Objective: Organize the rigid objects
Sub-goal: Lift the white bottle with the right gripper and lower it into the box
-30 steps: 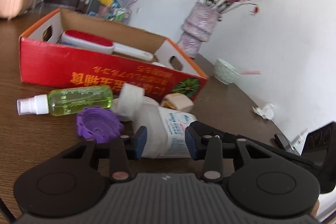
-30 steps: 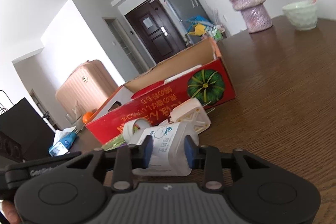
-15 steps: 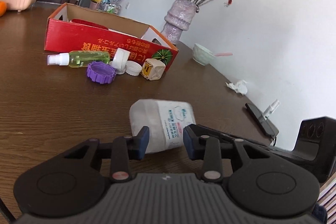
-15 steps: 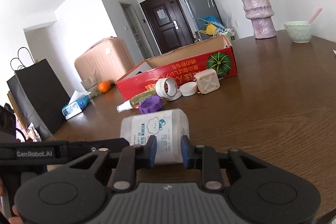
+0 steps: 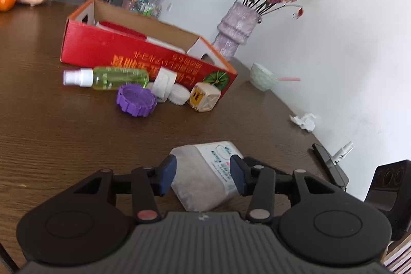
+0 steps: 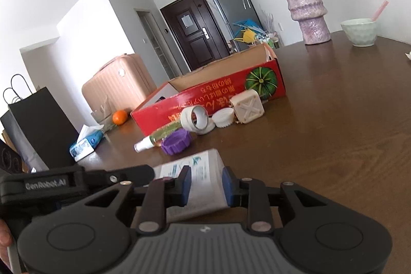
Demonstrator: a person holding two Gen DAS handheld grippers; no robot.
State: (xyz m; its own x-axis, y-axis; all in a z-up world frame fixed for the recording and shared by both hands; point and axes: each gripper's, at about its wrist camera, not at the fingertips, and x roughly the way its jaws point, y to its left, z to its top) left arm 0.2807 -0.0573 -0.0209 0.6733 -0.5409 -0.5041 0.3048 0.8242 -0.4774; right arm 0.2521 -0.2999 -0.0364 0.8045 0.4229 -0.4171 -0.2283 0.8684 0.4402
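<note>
Holding a white plastic bottle (image 5: pixel 205 176) between both grippers, I see it as frosted and squat, lying tilted, with a white label printed in blue. My left gripper (image 5: pixel 203 175) has its blue pads (image 5: pixel 168 175) on either side of the bottle; the pads sit at its flanks, though I cannot tell whether both press firmly. My right gripper (image 6: pixel 204 185) is closed narrower on the same bottle (image 6: pixel 203 186), its pads against the labelled body. Both grippers point toward the red cardboard box (image 5: pixel 143 55), well beyond the bottle, across the brown wooden table (image 5: pixel 64 140). Just in front of the box lie a green spray bottle (image 5: pixel 113 77), a purple ridged lid (image 5: pixel 135 103), a white tape roll (image 5: pixel 164 84), a white cap (image 5: pixel 178 94) and a cream cube (image 5: pixel 204 96).
</note>
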